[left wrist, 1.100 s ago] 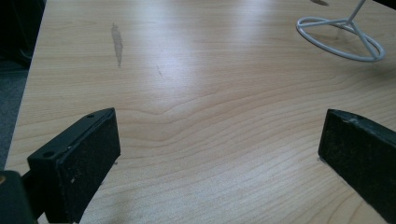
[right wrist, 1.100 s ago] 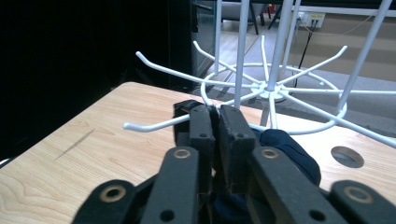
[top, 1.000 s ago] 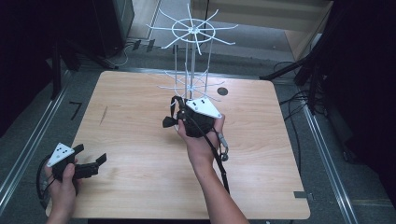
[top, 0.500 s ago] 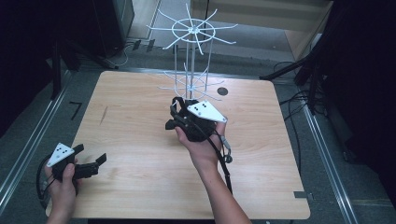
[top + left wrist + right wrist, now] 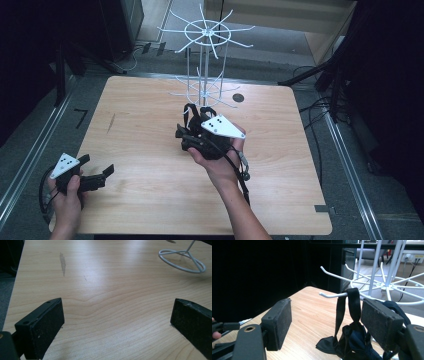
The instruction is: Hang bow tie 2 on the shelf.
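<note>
A white wire rack with radiating hooks (image 5: 202,75) stands on the light wooden table (image 5: 140,130), near its far edge, in the upper middle of the high view. A black fabric strap with a dark bow tie (image 5: 348,325) hangs by its loop from 1 lower hook of the rack. In the right gripper view it is in the lower right of the frame, between the 2 jaws. The right gripper (image 5: 192,134), in the centre of the high view, has its jaws wide apart and does not squeeze the strap. The left gripper (image 5: 102,175) is at the lower left, low over the table edge, also with jaws wide and nothing between them.
</note>
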`<state>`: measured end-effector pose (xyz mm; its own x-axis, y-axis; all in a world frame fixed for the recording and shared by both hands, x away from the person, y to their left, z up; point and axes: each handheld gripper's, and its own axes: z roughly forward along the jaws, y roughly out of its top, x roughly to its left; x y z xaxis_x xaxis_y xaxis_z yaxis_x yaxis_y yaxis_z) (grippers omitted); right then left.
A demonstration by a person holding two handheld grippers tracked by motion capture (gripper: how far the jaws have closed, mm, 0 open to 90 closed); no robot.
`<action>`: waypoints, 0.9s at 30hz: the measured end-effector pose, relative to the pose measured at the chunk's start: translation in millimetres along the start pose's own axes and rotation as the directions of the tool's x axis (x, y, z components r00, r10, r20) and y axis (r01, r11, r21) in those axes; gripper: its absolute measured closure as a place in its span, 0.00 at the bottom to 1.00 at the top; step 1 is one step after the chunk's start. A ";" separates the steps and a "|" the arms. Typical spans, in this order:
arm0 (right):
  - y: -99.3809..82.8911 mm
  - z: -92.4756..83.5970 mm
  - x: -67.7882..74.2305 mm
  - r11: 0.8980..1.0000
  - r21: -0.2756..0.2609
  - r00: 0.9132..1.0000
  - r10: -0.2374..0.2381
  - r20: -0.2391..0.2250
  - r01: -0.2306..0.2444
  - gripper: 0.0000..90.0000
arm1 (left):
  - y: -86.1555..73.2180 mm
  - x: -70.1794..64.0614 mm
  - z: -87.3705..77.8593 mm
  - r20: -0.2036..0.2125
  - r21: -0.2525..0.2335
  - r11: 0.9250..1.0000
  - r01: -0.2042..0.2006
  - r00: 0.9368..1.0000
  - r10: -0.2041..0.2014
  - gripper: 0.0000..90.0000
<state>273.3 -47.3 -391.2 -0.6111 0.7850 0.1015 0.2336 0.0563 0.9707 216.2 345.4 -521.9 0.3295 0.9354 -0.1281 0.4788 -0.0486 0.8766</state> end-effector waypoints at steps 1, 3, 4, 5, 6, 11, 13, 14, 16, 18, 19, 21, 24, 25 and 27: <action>-0.6 -1.0 0.3 1.000 0.000 1.000 -0.002 -0.002 0.002 0.29 | 0.0 -0.1 0.0 0.000 0.000 1.000 0.000 1.000 0.000 0.00; -2.2 -2.1 0.7 1.000 0.009 1.000 -0.007 -0.001 0.007 0.28 | 0.0 -0.3 0.1 0.000 0.000 1.000 0.001 1.000 -0.001 0.00; -3.3 -2.6 1.0 1.000 0.014 1.000 -0.012 -0.002 0.013 0.28 | 0.0 -0.3 0.1 0.000 0.000 1.000 0.001 1.000 -0.001 0.00; -4.7 -2.9 1.0 1.000 0.019 1.000 -0.017 -0.003 0.017 0.28 | -0.1 -0.3 0.1 0.000 -0.001 1.000 0.001 1.000 -0.001 0.00; -6.3 -3.4 1.1 1.000 0.026 1.000 -0.018 0.000 0.018 0.28 | -0.1 -0.3 0.1 -0.001 -0.001 1.000 0.001 1.000 -0.001 0.00; -15.1 -5.7 0.2 0.999 0.039 1.000 -0.022 0.006 0.022 0.28 | -0.1 -0.5 0.1 -0.001 -0.001 1.000 0.000 1.000 0.000 0.00; -18.3 -6.6 -0.1 0.999 0.040 1.000 -0.026 0.010 0.026 0.28 | 0.0 -0.4 0.0 -0.002 0.000 1.000 -0.001 1.000 0.001 0.00; -19.8 -7.3 -0.3 0.999 0.042 1.000 -0.026 0.011 0.025 0.28 | -0.1 -0.6 0.1 -0.002 -0.001 1.000 0.001 1.000 -0.001 0.00; -22.6 -8.2 -1.0 0.999 0.043 1.000 -0.027 0.013 0.027 0.28 | 0.0 -0.5 0.0 -0.003 0.001 1.000 0.000 1.000 0.000 0.00; -25.4 -9.0 -1.7 0.998 0.050 1.000 -0.025 0.015 0.024 0.28 | 0.1 -0.4 0.0 -0.003 0.001 1.000 -0.003 1.000 0.003 0.00; -26.8 -9.5 -2.3 0.998 0.052 1.000 -0.025 0.016 0.024 0.28 | 0.0 -0.5 0.0 -0.003 0.001 1.000 -0.001 1.000 0.001 0.00; -29.9 -10.3 -3.4 0.998 0.054 1.000 -0.025 0.018 0.024 0.28 | 0.0 -0.6 -0.1 -0.003 0.001 1.000 0.000 1.000 0.000 0.00; -34.8 -11.5 -4.4 0.998 0.063 1.000 -0.022 0.016 0.021 0.28 | 0.0 -0.6 0.0 -0.003 0.000 1.000 0.000 1.000 0.000 0.00; -36.4 -11.6 -5.1 0.998 0.063 0.999 -0.030 0.012 0.029 0.27 | 0.0 -0.7 0.0 -0.003 0.000 1.000 0.000 1.000 0.000 0.00; -39.7 -12.7 -5.7 0.997 0.067 0.999 -0.032 0.012 0.031 0.27 | 0.0 -0.6 -0.1 -0.003 0.001 1.000 -0.001 1.000 0.001 0.00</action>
<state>257.9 -61.8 -427.6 -0.6093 0.7900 0.0683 0.2651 0.1218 0.9565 215.9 344.9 -521.8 0.3273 0.9366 -0.1255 0.4788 -0.0498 0.8765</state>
